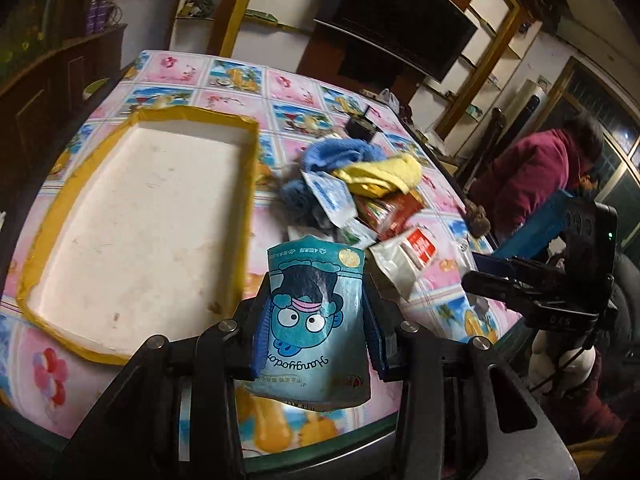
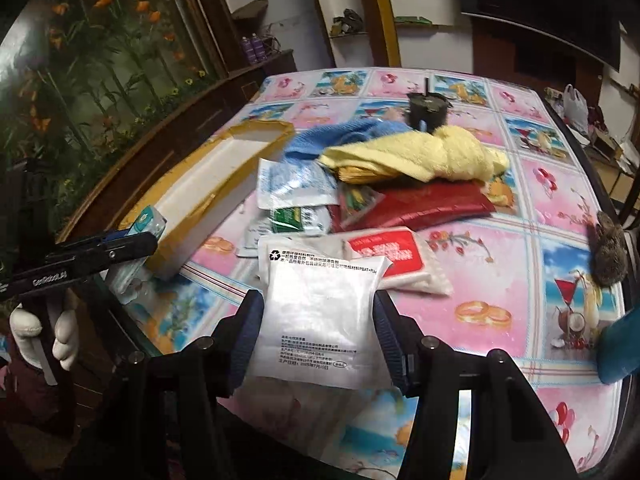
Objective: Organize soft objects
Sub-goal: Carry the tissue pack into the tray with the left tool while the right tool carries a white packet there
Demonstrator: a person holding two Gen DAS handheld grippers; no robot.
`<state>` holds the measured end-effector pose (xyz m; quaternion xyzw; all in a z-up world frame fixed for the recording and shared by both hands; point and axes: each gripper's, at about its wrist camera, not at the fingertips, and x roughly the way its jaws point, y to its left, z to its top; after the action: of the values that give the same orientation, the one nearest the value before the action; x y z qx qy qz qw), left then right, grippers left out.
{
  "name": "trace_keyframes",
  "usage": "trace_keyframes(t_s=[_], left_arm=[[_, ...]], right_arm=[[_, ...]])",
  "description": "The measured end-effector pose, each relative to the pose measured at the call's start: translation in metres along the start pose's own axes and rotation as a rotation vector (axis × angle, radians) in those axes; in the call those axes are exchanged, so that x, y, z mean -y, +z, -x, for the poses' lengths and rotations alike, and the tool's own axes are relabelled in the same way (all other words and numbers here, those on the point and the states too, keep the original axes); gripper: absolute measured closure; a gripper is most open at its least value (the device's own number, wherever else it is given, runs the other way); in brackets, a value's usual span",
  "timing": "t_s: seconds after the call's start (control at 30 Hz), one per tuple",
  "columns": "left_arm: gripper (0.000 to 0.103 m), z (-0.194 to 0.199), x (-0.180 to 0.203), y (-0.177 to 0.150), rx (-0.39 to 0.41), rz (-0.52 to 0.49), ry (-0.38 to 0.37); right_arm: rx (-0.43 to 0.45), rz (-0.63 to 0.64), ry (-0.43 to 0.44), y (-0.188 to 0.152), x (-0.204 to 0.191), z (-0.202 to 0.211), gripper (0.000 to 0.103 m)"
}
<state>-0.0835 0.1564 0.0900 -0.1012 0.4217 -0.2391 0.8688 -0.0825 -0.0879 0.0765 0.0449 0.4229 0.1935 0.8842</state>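
Teal plastic fills the space between the jaws of the left gripper (image 1: 316, 316): a cartoon-faced pouch (image 1: 316, 320) is pinched by its sides and held above the near edge of the table (image 1: 192, 68), whose cloth is printed in pink and blue squares; just to the left of the pouch lies a shallow white tray (image 1: 136, 224) with a yellow taped rim, nothing inside it; the right gripper (image 2: 316, 328) is clamped on a flat white packet (image 2: 320, 312) printed with black text, its two pads pressing the packet's left and right edges, and the packet hangs over the near part of the table; beyond it rests a white packet with a red label (image 2: 384, 256), then a red bag (image 2: 432, 200), a green-and-white sachet (image 2: 300, 220) and a pale printed sachet (image 2: 292, 184), all heaped together; on top of the heap sits a yellow towel (image 2: 424, 152), with a blue cloth (image 2: 332, 136) touching it on the left; a dark pot (image 2: 426, 110) stands behind the towels; a brown furry lump (image 2: 610, 252) lies at the table's right edge, well apart from the heap; a white-gloved hand (image 2: 44, 336) grips the left tool's handle; a person in a maroon jacket (image 1: 532, 176) sits beyond the table.
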Motion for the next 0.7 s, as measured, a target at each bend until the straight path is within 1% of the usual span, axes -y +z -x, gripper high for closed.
trace_keyframes(t_s=[0.13,0.27,0.4,0.47,0.57,0.63,0.7], left_arm=[[0.064,0.002,-0.036,0.027,0.010,0.039,0.085],[0.064,-0.010,-0.068,0.054,0.007,0.073,0.120],[0.064,-0.033,-0.089,0.086,0.003,0.097,0.152],[0.064,-0.048,-0.098,0.101,-0.009,0.108,0.164],[0.064,-0.073,-0.110,0.113,-0.037,0.116,0.183],[0.063,-0.087,-0.120,0.117,-0.058,0.147,0.191],[0.060,-0.099,-0.133,0.119,-0.084,0.195,0.181]], right_arm=[[0.013,0.031,0.066,0.032,-0.028,-0.019,0.047],[0.002,0.021,0.141,0.067,-0.051,-0.051,0.047],[-0.011,0.001,0.170,0.102,-0.068,-0.087,0.047],[-0.024,-0.005,0.166,0.117,-0.075,-0.105,0.047],[-0.047,0.002,0.147,0.136,-0.085,-0.132,0.047],[-0.067,0.000,0.136,0.144,-0.090,-0.147,0.047],[-0.087,-0.003,0.126,0.151,-0.092,-0.163,0.047]])
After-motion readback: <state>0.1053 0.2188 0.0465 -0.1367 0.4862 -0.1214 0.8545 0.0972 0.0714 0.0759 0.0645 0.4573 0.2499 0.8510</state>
